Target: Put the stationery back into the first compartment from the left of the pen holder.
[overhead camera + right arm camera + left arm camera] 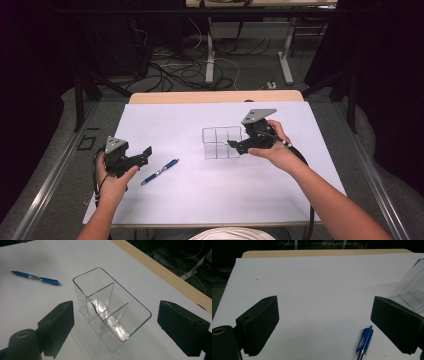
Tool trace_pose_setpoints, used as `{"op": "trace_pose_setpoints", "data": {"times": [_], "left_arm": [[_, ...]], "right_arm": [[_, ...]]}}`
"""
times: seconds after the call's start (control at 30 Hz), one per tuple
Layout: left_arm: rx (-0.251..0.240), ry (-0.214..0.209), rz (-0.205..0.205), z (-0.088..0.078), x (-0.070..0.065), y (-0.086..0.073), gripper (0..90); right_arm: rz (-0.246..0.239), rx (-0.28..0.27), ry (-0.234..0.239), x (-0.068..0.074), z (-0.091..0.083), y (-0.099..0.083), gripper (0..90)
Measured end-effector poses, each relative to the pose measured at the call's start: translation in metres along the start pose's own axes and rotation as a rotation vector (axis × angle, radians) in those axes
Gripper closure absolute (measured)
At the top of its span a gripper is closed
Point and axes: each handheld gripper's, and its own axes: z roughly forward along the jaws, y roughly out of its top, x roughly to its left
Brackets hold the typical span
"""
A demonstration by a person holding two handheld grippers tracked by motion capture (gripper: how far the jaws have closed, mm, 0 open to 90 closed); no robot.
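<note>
While the clear holder stands upright near the middle of the white sheet, the right gripper is held just beside its right end, jaws spread and pointed at it. In the right gripper view the holder is seen between and beyond the two black jaws, with neither pad touching its walls; nothing is gripped. Its inside is split by clear dividers into compartments, and nothing is seen in them. The blue pen lies flat on the sheet, well left of the holder and apart from it. The left gripper is held low near the sheet's left edge, jaws wide and empty. In the left gripper view the pen is seen lying near the right-hand jaw, untouched, and a corner of the holder is seen farther off.
</note>
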Motion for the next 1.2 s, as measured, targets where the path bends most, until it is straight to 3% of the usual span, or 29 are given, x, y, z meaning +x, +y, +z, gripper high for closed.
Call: {"op": "trace_pose_setpoints", "data": {"times": [0.1,0.47,0.53,0.6,1.0,1.2], "left_arm": [[-0.004,-0.002,-0.003,-0.001,0.0,0.001,8.4],[-0.016,-0.02,-0.052,-0.007,0.005,0.005,9.0],[-0.025,-0.051,-0.053,-0.009,0.006,0.005,8.8],[-0.028,-0.068,-0.057,-0.011,0.006,0.005,8.6],[-0.005,-0.083,0.038,-0.018,-0.004,0.011,11.3],[0.039,-0.114,0.097,-0.021,-0.009,0.017,15.5]], "right_arm": [[0.059,-0.027,-0.029,-0.002,-0.01,-0.012,9.3],[0.198,-0.069,-0.113,-0.014,-0.028,-0.047,0.0],[0.24,-0.088,-0.117,-0.017,-0.033,-0.056,0.0],[0.25,-0.101,-0.127,-0.019,-0.036,-0.062,0.0],[0.276,-0.104,-0.18,-0.022,-0.051,-0.091,0.0],[0.317,-0.091,-0.191,-0.024,-0.054,-0.103,0.0]]}}
